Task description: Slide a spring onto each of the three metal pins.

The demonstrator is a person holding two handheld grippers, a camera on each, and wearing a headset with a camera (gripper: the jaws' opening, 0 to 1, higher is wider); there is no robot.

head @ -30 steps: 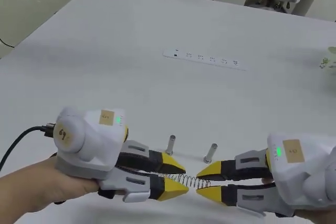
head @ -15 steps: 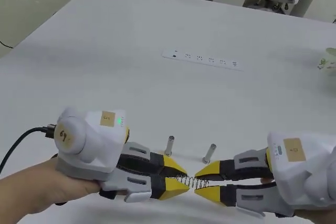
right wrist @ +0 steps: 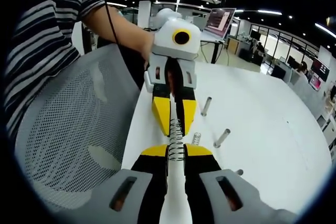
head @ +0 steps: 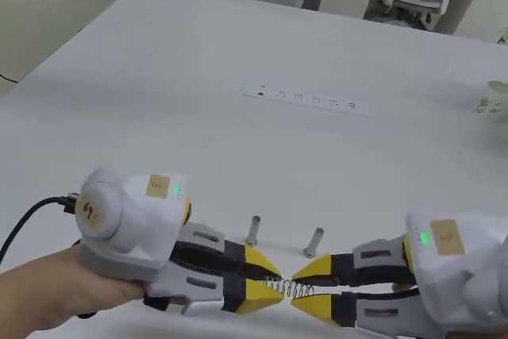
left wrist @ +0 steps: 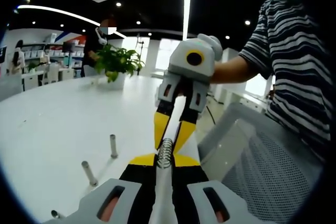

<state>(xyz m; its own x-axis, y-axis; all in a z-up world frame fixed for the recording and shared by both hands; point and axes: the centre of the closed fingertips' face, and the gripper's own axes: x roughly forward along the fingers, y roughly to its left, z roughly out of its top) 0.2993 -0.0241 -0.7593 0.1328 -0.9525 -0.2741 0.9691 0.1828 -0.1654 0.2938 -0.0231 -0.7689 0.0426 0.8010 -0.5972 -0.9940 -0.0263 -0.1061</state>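
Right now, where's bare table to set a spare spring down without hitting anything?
Free: the wide stretch of table between the power strip and the two metal pins, plus the bare top beyond the strip. Crowded: the near edge, where left gripper and right gripper hold one spring by the pins.

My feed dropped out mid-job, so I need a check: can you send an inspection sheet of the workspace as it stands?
Surface: white table, flat.
Job's things: first pin and second pin are bare; third pin is too small to judge. Held spring spans the two grippers. Loose spring sits on the table near the pins.
Clutter: power strip mid-table; potted plant further off.
Grippers: left gripper and right gripper are tip to tip, each shut on an end of the held spring.
Cables: black cable trails from the left gripper.
Surroundings: mesh chair; person's striped sleeve.
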